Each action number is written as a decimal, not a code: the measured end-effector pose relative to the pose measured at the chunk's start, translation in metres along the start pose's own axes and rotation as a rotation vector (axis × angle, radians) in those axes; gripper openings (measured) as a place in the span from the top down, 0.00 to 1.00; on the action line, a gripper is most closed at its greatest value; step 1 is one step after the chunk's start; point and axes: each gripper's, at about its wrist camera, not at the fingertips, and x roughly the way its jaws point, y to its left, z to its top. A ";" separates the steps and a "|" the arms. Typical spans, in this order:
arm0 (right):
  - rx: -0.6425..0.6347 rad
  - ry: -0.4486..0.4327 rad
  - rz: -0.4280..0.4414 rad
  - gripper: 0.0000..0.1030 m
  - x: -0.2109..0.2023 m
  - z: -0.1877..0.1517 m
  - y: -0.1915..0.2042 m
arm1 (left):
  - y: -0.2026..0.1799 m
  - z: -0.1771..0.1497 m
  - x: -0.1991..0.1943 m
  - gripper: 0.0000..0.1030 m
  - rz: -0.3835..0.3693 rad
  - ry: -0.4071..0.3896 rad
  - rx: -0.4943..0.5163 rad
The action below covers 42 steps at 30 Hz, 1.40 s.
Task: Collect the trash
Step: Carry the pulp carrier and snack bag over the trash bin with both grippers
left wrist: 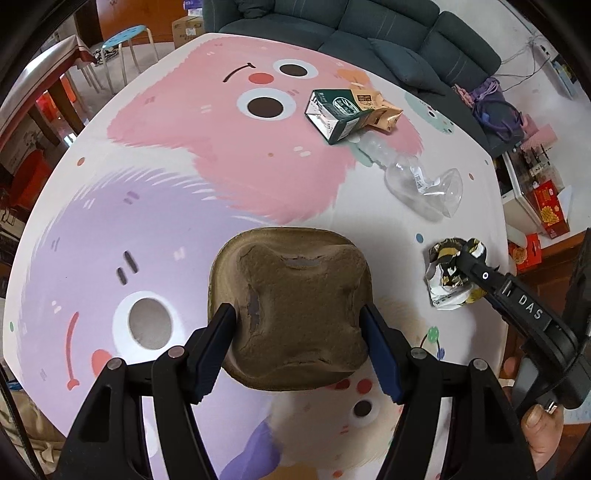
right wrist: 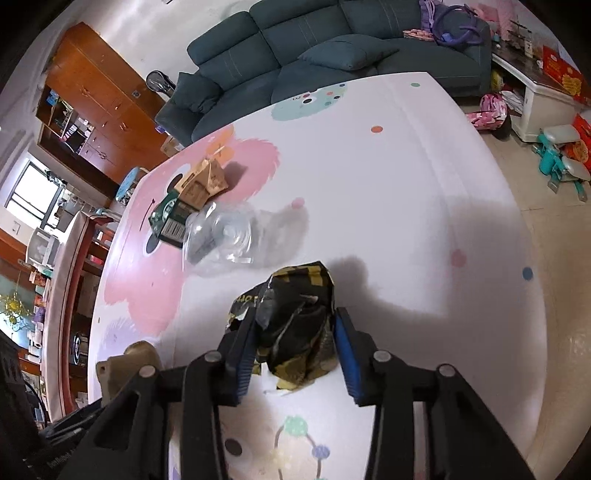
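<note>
A brown pulp cup carrier (left wrist: 295,295) hangs upside down between the fingers of my left gripper (left wrist: 297,332), which is shut on its two sides just above the cartoon tablecloth (left wrist: 166,206). To its right, a crumpled black-and-yellow wrapper (left wrist: 443,273) lies on the cloth. My right gripper (right wrist: 295,332) is shut on that wrapper (right wrist: 295,317), with a pad against each side. A corner of the carrier (right wrist: 125,365) shows at the lower left of the right wrist view.
Farther back on the table lie a crushed clear plastic bottle (left wrist: 417,177), a green carton (left wrist: 336,118) and a tan carton (left wrist: 376,107), close together. A dark sofa (left wrist: 332,22) stands behind the table. A blue stool (left wrist: 125,37) stands at the back left. The table edge (right wrist: 517,229) runs along the right.
</note>
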 end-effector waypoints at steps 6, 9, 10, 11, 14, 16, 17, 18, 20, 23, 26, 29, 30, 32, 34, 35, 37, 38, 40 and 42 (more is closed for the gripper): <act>0.016 -0.032 -0.012 0.63 -0.027 -0.038 0.014 | 0.017 -0.018 -0.025 0.35 -0.041 -0.024 0.058; 0.032 -0.065 -0.005 0.63 -0.050 -0.062 0.029 | 0.029 -0.032 -0.043 0.35 -0.065 -0.028 0.099; 0.035 -0.076 -0.003 0.63 -0.058 -0.069 0.034 | 0.034 -0.039 -0.052 0.35 -0.076 -0.029 0.122; 0.040 -0.094 -0.003 0.63 -0.068 -0.081 0.043 | 0.038 -0.044 -0.058 0.35 -0.081 -0.031 0.141; 0.051 -0.136 -0.007 0.64 -0.094 -0.109 0.062 | 0.053 -0.062 -0.079 0.35 -0.097 -0.035 0.198; 0.058 -0.161 -0.008 0.64 -0.111 -0.131 0.079 | 0.066 -0.075 -0.094 0.35 -0.115 -0.039 0.232; 0.058 -0.177 -0.012 0.64 -0.121 -0.144 0.088 | 0.072 -0.081 -0.100 0.35 -0.126 -0.041 0.243; 0.057 -0.186 -0.015 0.64 -0.127 -0.153 0.094 | 0.077 -0.086 -0.105 0.35 -0.138 -0.042 0.255; 0.059 -0.211 -0.023 0.64 -0.141 -0.175 0.107 | 0.090 -0.099 -0.118 0.35 -0.161 -0.044 0.289; 0.080 -0.250 -0.030 0.64 -0.160 -0.208 0.125 | 0.106 -0.116 -0.129 0.35 -0.184 -0.040 0.335; 0.108 -0.267 -0.039 0.64 -0.173 -0.241 0.138 | 0.120 -0.135 -0.139 0.35 -0.206 -0.021 0.369; 0.132 -0.254 -0.046 0.64 -0.181 -0.272 0.147 | 0.131 -0.152 -0.145 0.35 -0.223 0.007 0.394; 0.135 -0.245 -0.052 0.64 -0.183 -0.281 0.149 | 0.135 -0.158 -0.147 0.35 -0.228 0.016 0.400; 0.128 -0.221 -0.076 0.64 -0.184 -0.300 0.154 | 0.141 -0.169 -0.148 0.35 -0.237 0.030 0.410; 0.126 -0.204 -0.089 0.64 -0.185 -0.313 0.156 | 0.145 -0.181 -0.148 0.35 -0.240 0.042 0.420; 0.129 -0.193 -0.094 0.64 -0.185 -0.320 0.157 | 0.146 -0.185 -0.147 0.35 -0.239 0.048 0.423; 0.137 -0.175 -0.101 0.64 -0.184 -0.333 0.156 | 0.147 -0.195 -0.143 0.35 -0.238 0.065 0.428; 0.140 -0.165 -0.103 0.63 -0.183 -0.338 0.155 | 0.147 -0.199 -0.141 0.35 -0.237 0.072 0.429; 0.151 -0.140 -0.109 0.63 -0.178 -0.350 0.151 | 0.148 -0.209 -0.137 0.35 -0.233 0.085 0.433; 0.164 -0.116 -0.110 0.63 -0.171 -0.360 0.147 | 0.149 -0.219 -0.132 0.35 -0.226 0.089 0.437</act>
